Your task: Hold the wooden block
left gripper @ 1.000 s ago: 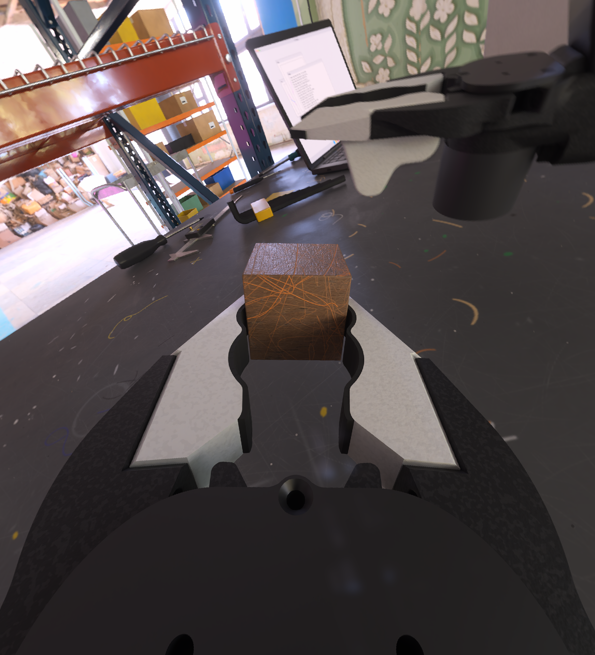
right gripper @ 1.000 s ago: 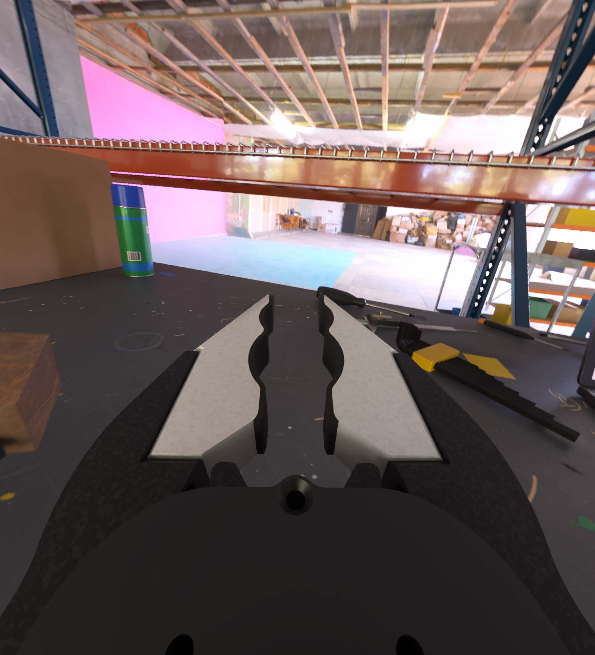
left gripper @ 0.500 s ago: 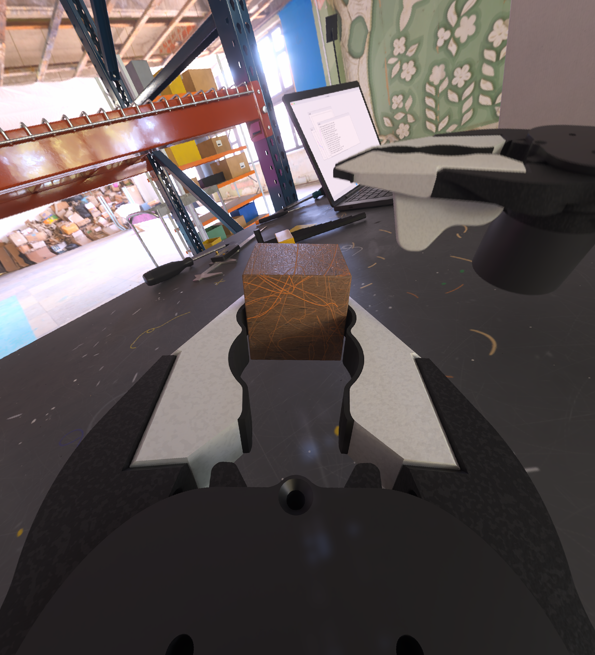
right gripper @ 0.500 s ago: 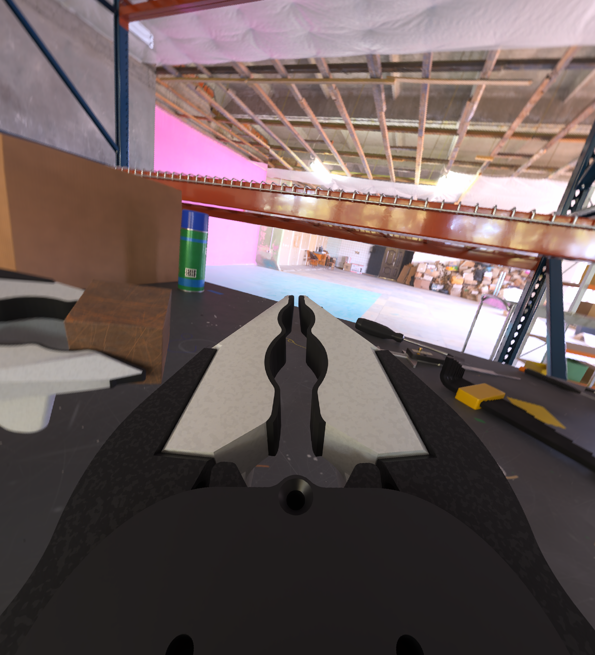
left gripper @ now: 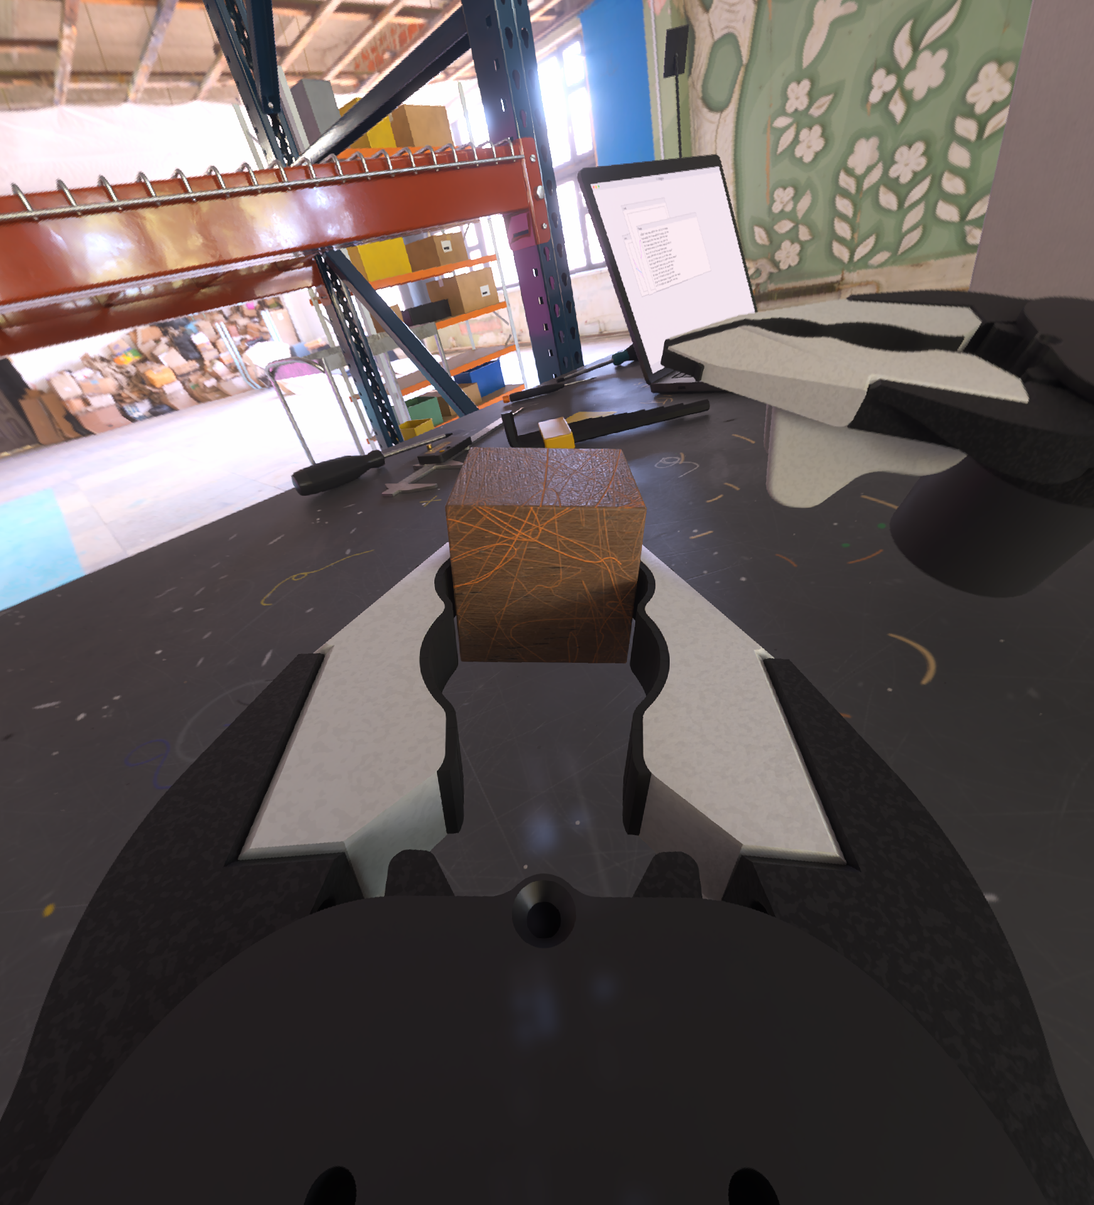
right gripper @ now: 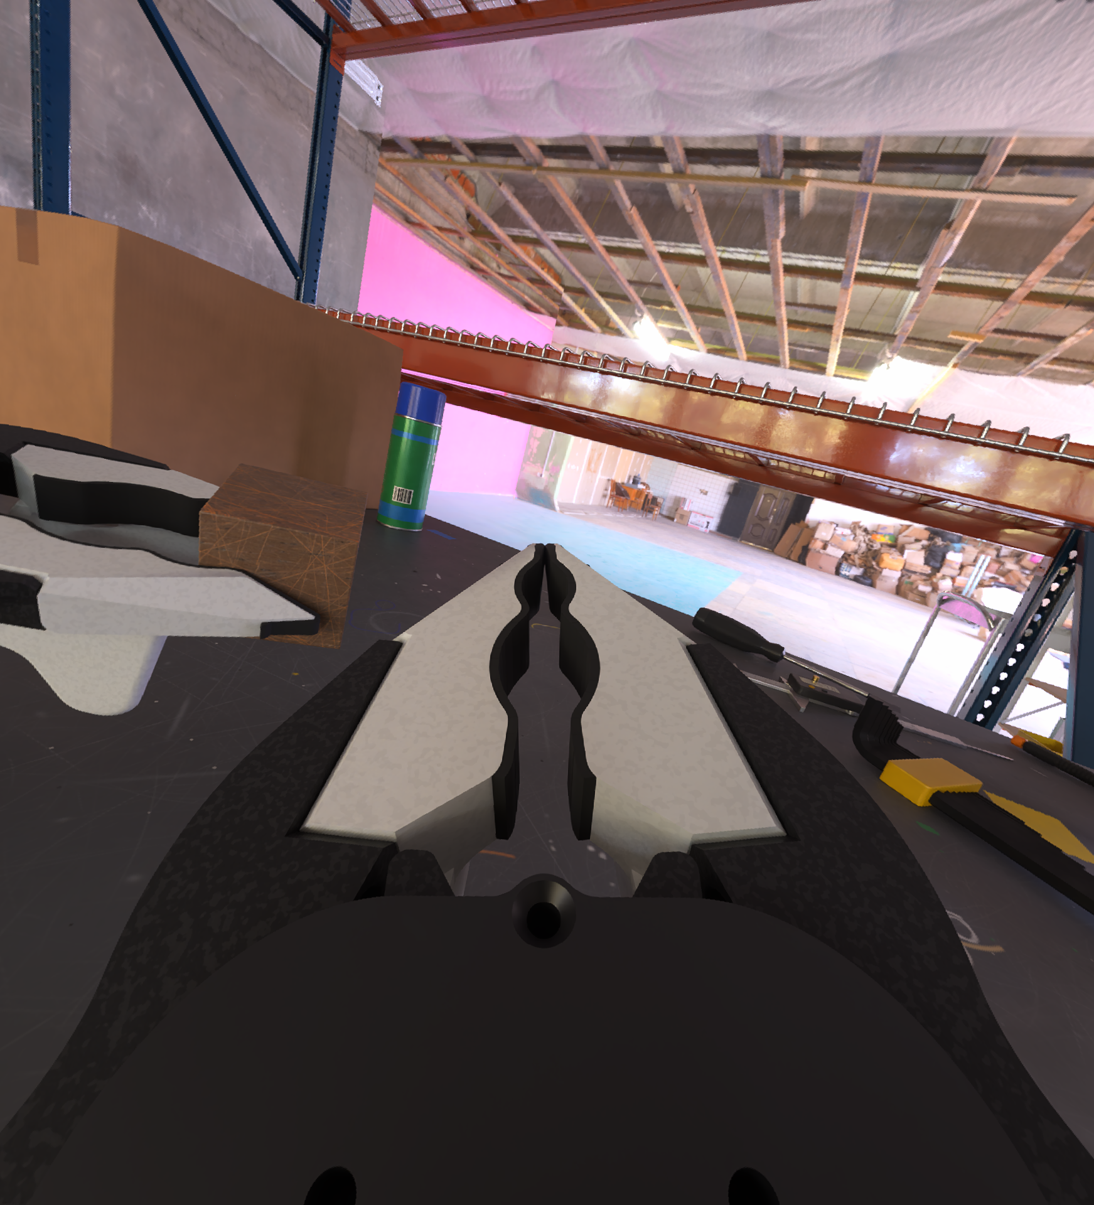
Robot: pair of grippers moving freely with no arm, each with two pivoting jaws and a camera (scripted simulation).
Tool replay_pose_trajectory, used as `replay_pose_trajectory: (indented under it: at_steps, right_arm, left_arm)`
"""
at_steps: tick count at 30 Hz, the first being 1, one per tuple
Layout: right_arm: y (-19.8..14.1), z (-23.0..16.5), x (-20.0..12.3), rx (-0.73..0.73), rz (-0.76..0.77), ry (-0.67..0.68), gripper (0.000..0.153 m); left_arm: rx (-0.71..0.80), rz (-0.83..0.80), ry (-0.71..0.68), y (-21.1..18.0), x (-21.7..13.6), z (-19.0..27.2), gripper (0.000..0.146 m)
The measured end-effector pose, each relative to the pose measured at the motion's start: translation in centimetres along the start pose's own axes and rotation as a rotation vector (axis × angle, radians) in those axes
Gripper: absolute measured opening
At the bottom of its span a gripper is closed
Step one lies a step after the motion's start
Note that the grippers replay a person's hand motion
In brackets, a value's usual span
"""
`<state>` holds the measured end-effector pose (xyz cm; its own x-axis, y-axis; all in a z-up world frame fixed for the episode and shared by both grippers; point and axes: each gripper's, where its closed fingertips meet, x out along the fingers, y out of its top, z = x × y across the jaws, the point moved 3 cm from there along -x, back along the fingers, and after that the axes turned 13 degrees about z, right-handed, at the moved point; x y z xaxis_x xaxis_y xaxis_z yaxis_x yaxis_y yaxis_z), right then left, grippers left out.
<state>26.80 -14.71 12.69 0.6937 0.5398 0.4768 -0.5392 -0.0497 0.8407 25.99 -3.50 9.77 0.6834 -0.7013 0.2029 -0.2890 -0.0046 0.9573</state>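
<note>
The wooden block [left gripper: 543,561] is a brown cube with orange scratch lines. My left gripper [left gripper: 543,587] is shut on it, one finger on each side, and holds it above the dark table [left gripper: 140,684]. The block also shows in the right wrist view [right gripper: 283,531], clamped in the left gripper [right gripper: 257,587] at the left. My right gripper [right gripper: 544,551] is shut and empty, its tips touching. It also shows in the left wrist view [left gripper: 681,355], to the right of the block and apart from it.
An open laptop [left gripper: 668,261] stands at the back. A black screwdriver [left gripper: 335,471] and a black-and-yellow tool [left gripper: 596,424] lie beyond the block. A cardboard box [right gripper: 159,352] and a green-blue spray can [right gripper: 410,460] stand at the left in the right wrist view. A red rack beam [left gripper: 237,228] runs behind.
My right gripper has closed fully and both grippers have risen and tilted up. The block has stayed clamped in my left gripper and has come further into the right wrist view.
</note>
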Motion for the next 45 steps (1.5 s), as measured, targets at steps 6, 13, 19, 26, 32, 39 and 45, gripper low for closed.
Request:
replay_pose_trajectory:
  at_steps: [6,13,19,26,32,39,45]
  right_arm:
    - [-0.34,0.12,0.19,0.016,-0.007,0.000,0.000]
    - [-0.54,0.26,0.40,0.032,-0.007,0.003,0.000]
    - [-0.67,0.28,0.54,0.035,-0.008,0.011,0.000]
    - [-0.69,0.10,0.60,0.033,-0.009,0.023,0.000]
    - [-0.72,-0.10,0.63,0.028,-0.010,0.035,0.000]
    - [-0.79,-0.07,0.64,0.034,-0.013,0.034,0.000]
    - [-0.81,-0.03,0.64,0.036,-0.013,0.033,0.000]
  left_arm:
    - [0.004,0.041,0.005,0.37,-0.16,0.03,0.051]
    - [0.038,0.013,-0.038,0.13,0.08,0.83,0.051]
    - [0.011,0.007,-0.055,0.05,0.14,0.76,0.051]
    - [0.014,0.005,-0.058,-0.01,0.20,0.74,0.051]
    - [0.020,0.002,-0.061,-0.06,0.22,0.78,0.051]
    - [0.018,0.000,-0.060,-0.09,0.23,0.78,0.051]
    - [0.019,-0.003,-0.064,-0.13,0.24,0.84,0.051]
